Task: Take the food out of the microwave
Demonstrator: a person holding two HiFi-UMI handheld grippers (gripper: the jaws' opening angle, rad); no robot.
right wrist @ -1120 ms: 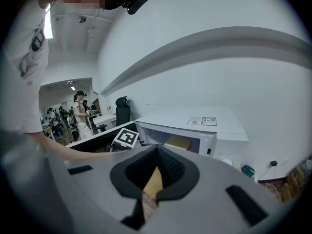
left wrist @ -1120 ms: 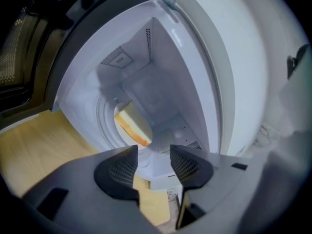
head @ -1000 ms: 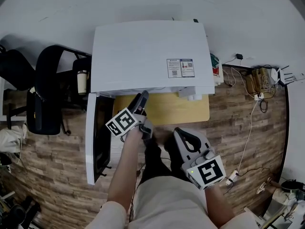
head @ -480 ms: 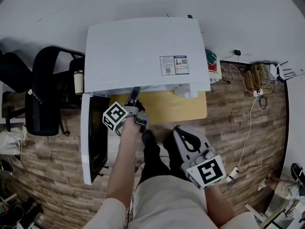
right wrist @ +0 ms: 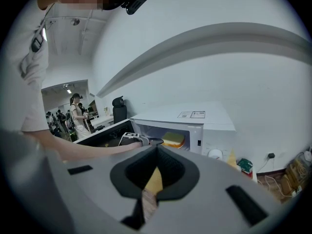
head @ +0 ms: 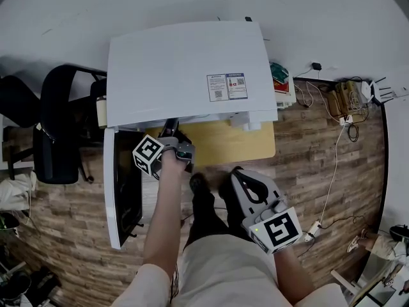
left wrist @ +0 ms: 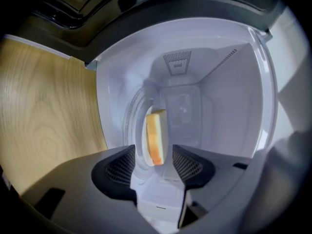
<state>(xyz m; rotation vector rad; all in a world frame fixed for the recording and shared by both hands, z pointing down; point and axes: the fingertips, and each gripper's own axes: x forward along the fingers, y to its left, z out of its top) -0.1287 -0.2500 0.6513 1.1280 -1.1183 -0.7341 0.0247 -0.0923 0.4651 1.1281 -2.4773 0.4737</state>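
Observation:
The white microwave (head: 185,69) stands with its door (head: 118,190) swung open to the left. Inside the pale cavity (left wrist: 219,96), a yellow slice of food (left wrist: 156,136) lies on a white plate (left wrist: 139,126); the left gripper view is rolled, so both look edge-on. My left gripper (head: 171,126) reaches into the opening. Its jaws have just been opening and stand open, with the food (right wrist: 173,139) ahead in the gap, untouched by the pads (left wrist: 187,165). My right gripper (head: 241,174) hangs low in front of the table, its jaws closed tip to tip on nothing.
The microwave sits on a light wooden table (head: 230,144). A black office chair (head: 57,126) and a cup (head: 101,110) are at the left. Cables and a power strip (head: 345,107) lie on the wood floor at the right. A person stands far off (right wrist: 77,112).
The left gripper has moved up and left toward the microwave opening and rolled, its marker cube turning. Its jaws have spread wider. The right gripper has stayed put.

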